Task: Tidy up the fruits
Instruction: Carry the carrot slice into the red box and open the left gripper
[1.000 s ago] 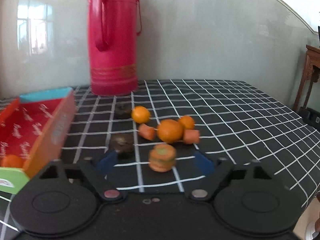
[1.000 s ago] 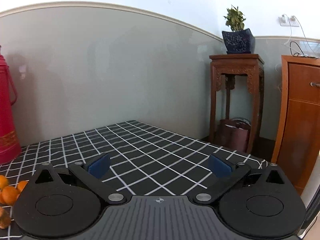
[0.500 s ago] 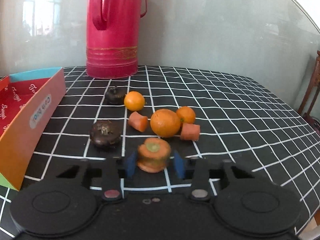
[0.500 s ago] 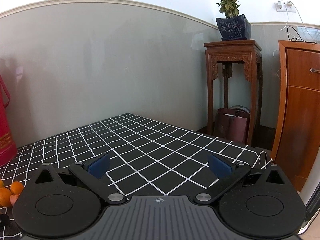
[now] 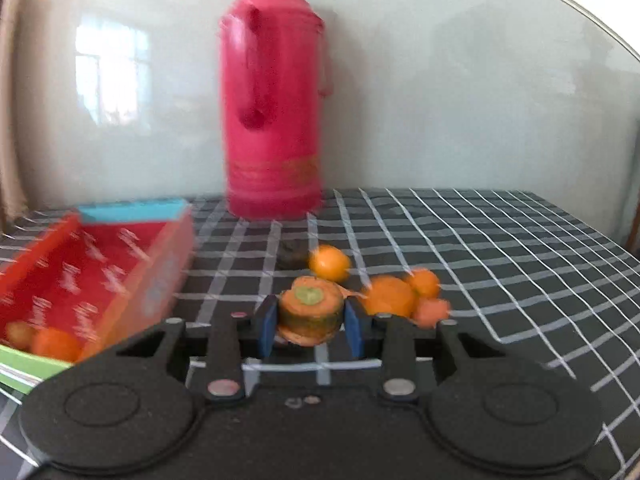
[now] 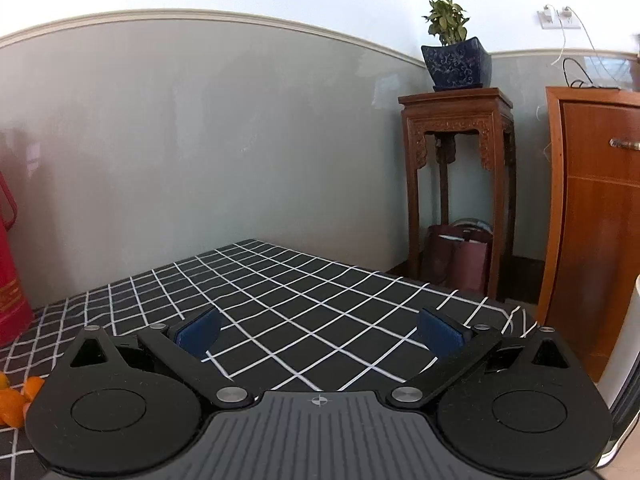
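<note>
My left gripper [image 5: 311,322] is shut on a thick carrot chunk [image 5: 311,307] with a green core, held just above the checked tablecloth. Beyond it lie a small orange [image 5: 330,263], a larger orange [image 5: 390,300], another small orange [image 5: 424,282], a carrot piece [image 5: 431,312] and a dark round fruit [image 5: 292,252]. A red open box [image 5: 120,256] at the left holds an orange fruit [image 5: 56,344] near its front corner. My right gripper [image 6: 318,330] is open and empty over bare tablecloth; oranges [image 6: 12,402] show at its far left edge.
A tall red thermos [image 5: 276,120] stands at the back by the wall, also at the left edge of the right wrist view [image 6: 10,280]. Right of the table are a wooden plant stand [image 6: 456,184] with a potted plant [image 6: 454,56] and a wooden cabinet [image 6: 596,240].
My left gripper closed on the carrot chunk and lifted it, swinging left so the red box came into view. The right gripper stayed open and shifted only slightly.
</note>
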Motion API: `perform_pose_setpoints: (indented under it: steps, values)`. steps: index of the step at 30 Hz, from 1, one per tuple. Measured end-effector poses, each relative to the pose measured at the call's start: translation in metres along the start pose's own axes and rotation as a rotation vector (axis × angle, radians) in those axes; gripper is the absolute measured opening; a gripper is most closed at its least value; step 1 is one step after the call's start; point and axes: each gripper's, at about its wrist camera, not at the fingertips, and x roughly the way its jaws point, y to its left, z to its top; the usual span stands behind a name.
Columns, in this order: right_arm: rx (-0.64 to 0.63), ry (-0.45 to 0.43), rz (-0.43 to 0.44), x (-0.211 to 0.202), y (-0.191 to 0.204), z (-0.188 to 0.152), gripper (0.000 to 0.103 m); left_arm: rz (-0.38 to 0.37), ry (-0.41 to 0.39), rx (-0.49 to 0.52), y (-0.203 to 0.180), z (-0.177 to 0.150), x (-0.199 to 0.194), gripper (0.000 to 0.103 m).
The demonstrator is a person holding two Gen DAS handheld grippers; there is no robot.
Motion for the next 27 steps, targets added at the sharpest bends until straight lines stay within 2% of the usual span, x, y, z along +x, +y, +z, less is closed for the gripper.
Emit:
perform_pose_setpoints:
  steps: [4,7,14,18,20,25,26,27]
  values:
    - [-0.011,0.011,0.026,-0.003,0.011,-0.002,0.103,0.117,-0.063,-0.022,0.029,0.011,-0.01,0.026]
    - [-0.032,0.008,0.05,-0.006,0.023,-0.005,0.103,0.199,-0.069,-0.059,0.055,0.016,-0.013,0.026]
    - [-0.078,0.019,0.125,-0.013,0.055,-0.016,0.103,0.364,0.014,-0.158,0.113,0.017,-0.006,0.026]
    - [-0.106,0.014,0.175,-0.02,0.073,-0.021,0.103,0.418,0.068,-0.204,0.143,0.012,-0.004,0.027]
    - [-0.117,0.01,0.196,-0.022,0.08,-0.023,0.103,0.421,0.107,-0.229,0.154,0.009,-0.003,0.028]
    - [-0.129,0.014,0.24,-0.025,0.093,-0.025,0.103,0.436,0.126,-0.248,0.166,0.006,-0.01,0.037]
    - [-0.129,0.017,0.248,-0.026,0.095,-0.026,0.103,0.439,0.12,-0.247,0.166,0.006,-0.013,0.046]
    - [-0.129,0.018,0.254,-0.026,0.098,-0.027,0.103,0.445,0.109,-0.247,0.166,0.006,-0.016,0.063]
